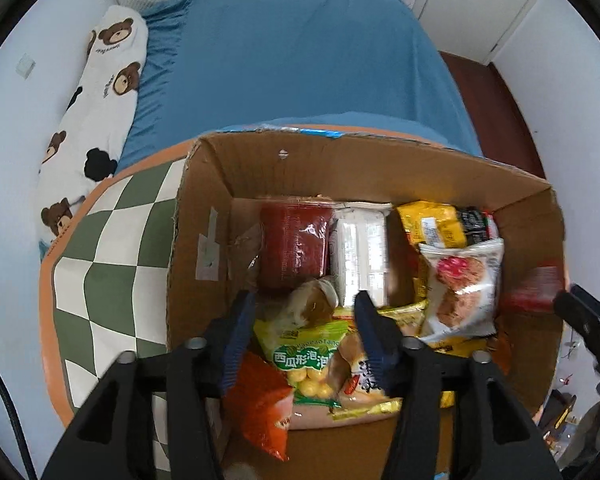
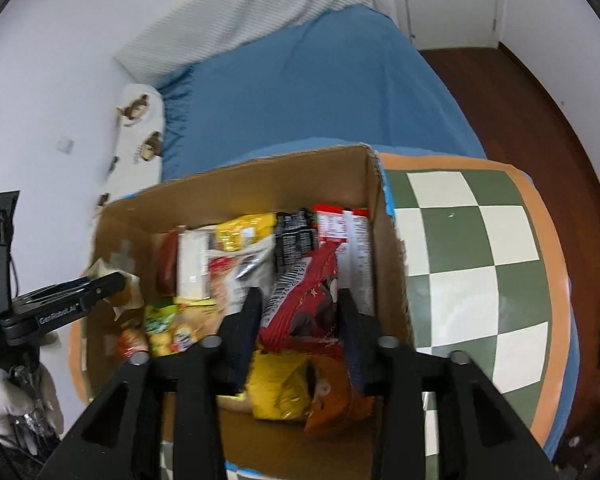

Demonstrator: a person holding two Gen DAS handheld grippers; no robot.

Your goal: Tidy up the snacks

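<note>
An open cardboard box (image 1: 280,168) (image 2: 260,184) holds several snack packets. My left gripper (image 1: 306,314) hangs open over its near left part, above a green bag of yellow balls (image 1: 308,356), a bread packet (image 1: 312,304) and an orange bag (image 1: 260,400). Further back lie a red package (image 1: 296,244), a white pack (image 1: 364,248), a yellow bag (image 1: 432,224) and a white cookie packet (image 1: 460,288). My right gripper (image 2: 300,308) is open at the box's right side. A red packet (image 2: 308,296) lies between its fingers; I cannot tell whether the pads touch it. Below it are a yellow bag (image 2: 276,396) and an orange bag (image 2: 336,396).
The box stands on a green-and-white checked surface with an orange border (image 1: 112,240) (image 2: 472,264). Behind it is a bed with a blue sheet (image 1: 300,60) (image 2: 320,80) and a bear-print pillow (image 1: 100,100). Dark wooden floor (image 2: 540,100) runs along the right.
</note>
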